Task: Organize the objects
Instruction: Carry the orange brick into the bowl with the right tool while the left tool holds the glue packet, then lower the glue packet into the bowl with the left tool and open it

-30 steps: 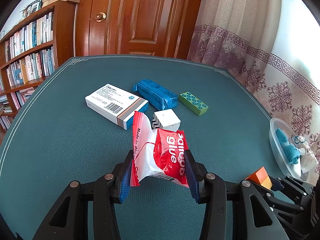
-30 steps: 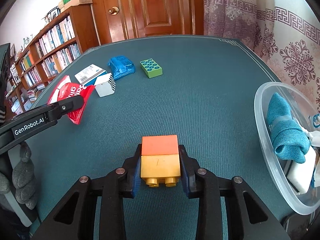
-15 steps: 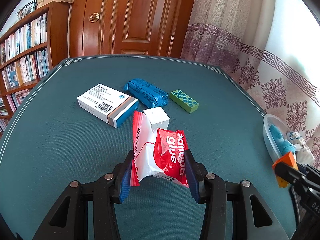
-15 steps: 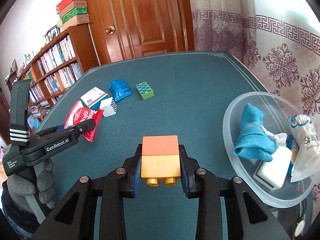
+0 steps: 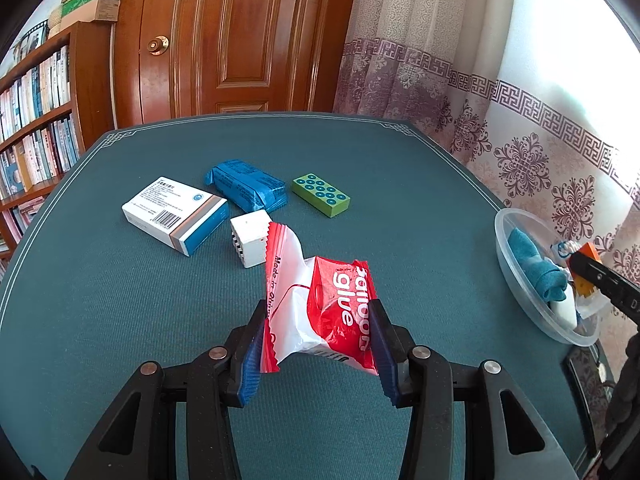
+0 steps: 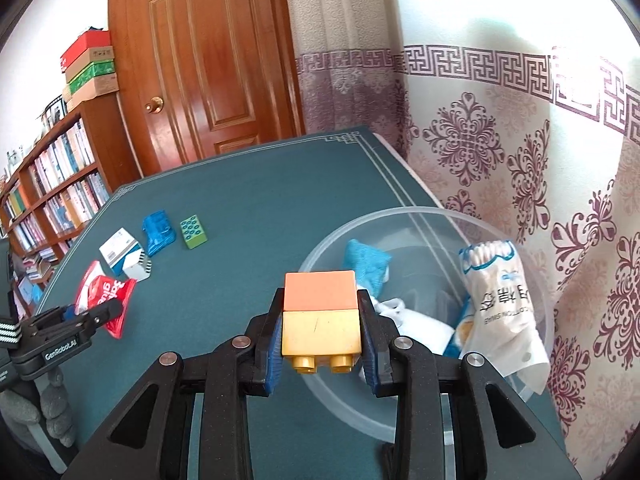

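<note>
Toy bricks (image 6: 320, 318), an orange one stacked on a yellow one, are pinched between the closed jaws of the right gripper (image 6: 320, 346), above the near rim of the clear plastic bowl (image 6: 436, 214) at the table's right edge. Inside the bowl lie a rolled blue cloth (image 6: 366, 262) and a bag of cotton swabs (image 6: 500, 304). The left gripper (image 5: 318, 340) is clamped on a red and white glue packet (image 5: 320, 304). On the green table (image 5: 120, 300) remain a medicine box (image 5: 174, 214), a white cube (image 5: 250, 236), a blue packet (image 5: 246, 190) and a green block (image 5: 320, 194), all close together
</note>
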`<action>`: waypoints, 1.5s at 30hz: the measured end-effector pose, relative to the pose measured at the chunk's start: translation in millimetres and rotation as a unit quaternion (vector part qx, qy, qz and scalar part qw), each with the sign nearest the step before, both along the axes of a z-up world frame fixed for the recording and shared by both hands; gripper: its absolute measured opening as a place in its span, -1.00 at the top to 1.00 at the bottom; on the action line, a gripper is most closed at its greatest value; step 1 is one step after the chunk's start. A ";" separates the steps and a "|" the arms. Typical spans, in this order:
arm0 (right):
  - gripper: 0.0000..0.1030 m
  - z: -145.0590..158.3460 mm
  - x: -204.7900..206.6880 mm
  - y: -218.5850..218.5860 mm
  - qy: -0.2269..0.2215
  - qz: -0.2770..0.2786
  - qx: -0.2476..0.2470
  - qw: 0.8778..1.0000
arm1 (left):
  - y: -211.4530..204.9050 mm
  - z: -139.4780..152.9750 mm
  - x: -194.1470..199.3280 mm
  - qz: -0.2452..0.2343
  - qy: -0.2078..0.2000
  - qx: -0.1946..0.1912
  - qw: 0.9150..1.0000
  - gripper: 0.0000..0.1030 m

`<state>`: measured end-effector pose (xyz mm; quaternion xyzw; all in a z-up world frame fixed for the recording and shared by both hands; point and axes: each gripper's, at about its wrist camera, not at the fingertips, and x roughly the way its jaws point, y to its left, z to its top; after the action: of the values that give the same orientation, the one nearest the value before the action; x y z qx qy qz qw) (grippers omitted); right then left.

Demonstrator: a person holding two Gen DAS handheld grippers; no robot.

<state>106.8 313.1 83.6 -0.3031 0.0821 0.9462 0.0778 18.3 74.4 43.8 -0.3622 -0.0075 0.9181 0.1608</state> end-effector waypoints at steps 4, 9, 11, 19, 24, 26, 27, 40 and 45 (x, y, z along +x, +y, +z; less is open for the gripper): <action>0.36 0.9 -10.6 23.9 0.002 -0.028 0.008 1.000 | 9.5 2.1 1.9 -0.010 -0.001 -0.001 1.000 0.04; 0.34 1.1 -20.6 45.6 0.005 -0.049 0.006 0.999 | 19.2 4.1 3.5 -0.020 -0.003 -0.001 1.000 0.04; 0.34 -0.1 -20.7 50.4 0.004 -0.053 0.001 0.999 | 23.7 5.3 3.4 -0.025 -0.004 0.000 1.000 0.04; 0.32 -3.4 -0.5 52.7 0.009 -0.051 -0.007 0.999 | 47.7 10.5 7.1 -0.054 0.001 -0.007 0.999 0.04; 0.32 -2.3 16.5 54.1 0.012 -0.050 -0.010 0.999 | 67.8 11.2 8.3 -0.077 -0.002 -0.007 0.997 0.04; 0.32 -1.3 21.4 53.9 0.013 -0.049 -0.007 0.999 | 77.0 12.9 9.2 -0.088 -0.001 -0.008 0.996 0.04; 0.32 -1.0 23.9 53.9 0.014 -0.049 -0.007 0.999 | 82.1 14.0 9.5 -0.094 0.000 -0.007 0.996 0.04; 0.23 -2.9 44.4 64.2 0.023 -0.054 -0.003 0.998 | 158.1 36.1 9.3 -0.174 0.007 0.004 0.985 0.04; 0.23 0.5 46.8 69.2 0.030 -0.059 -0.006 0.998 | 186.0 37.4 8.4 -0.202 0.005 0.006 0.979 0.04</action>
<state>153.6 382.3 84.1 -0.2693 0.1079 0.9482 0.1294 26.7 260.4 81.2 -0.3511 0.0614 0.8682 0.3451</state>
